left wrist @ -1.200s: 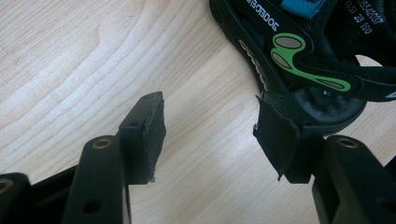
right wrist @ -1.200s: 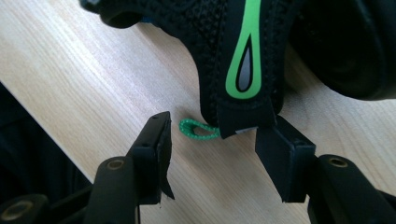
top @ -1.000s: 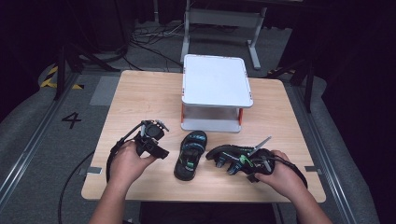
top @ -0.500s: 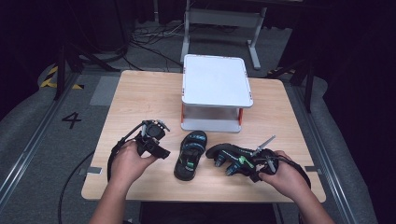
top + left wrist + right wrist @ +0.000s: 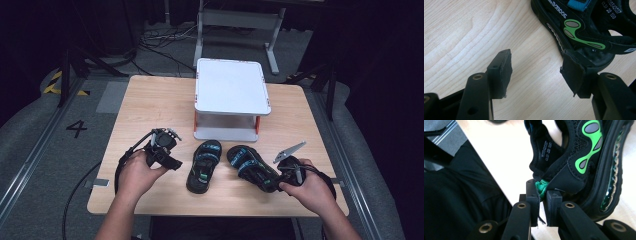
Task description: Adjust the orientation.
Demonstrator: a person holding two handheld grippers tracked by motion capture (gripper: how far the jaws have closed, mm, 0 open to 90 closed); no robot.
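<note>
Right gripper (image 5: 541, 195) pinches the right sandal's (image 5: 251, 167) heel loop; left gripper (image 5: 536, 72) gapes beside the left sandal (image 5: 203, 166) on the surface (image 5: 150, 105).

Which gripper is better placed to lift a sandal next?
Right. The right gripper is already shut on the heel strap of the right sandal; the left gripper is open beside the left sandal, holding nothing.

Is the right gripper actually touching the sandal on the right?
Touching. The right gripper view shows the right gripper with its jaws pinched shut on the heel strap of the right sandal, no gap visible.
</note>
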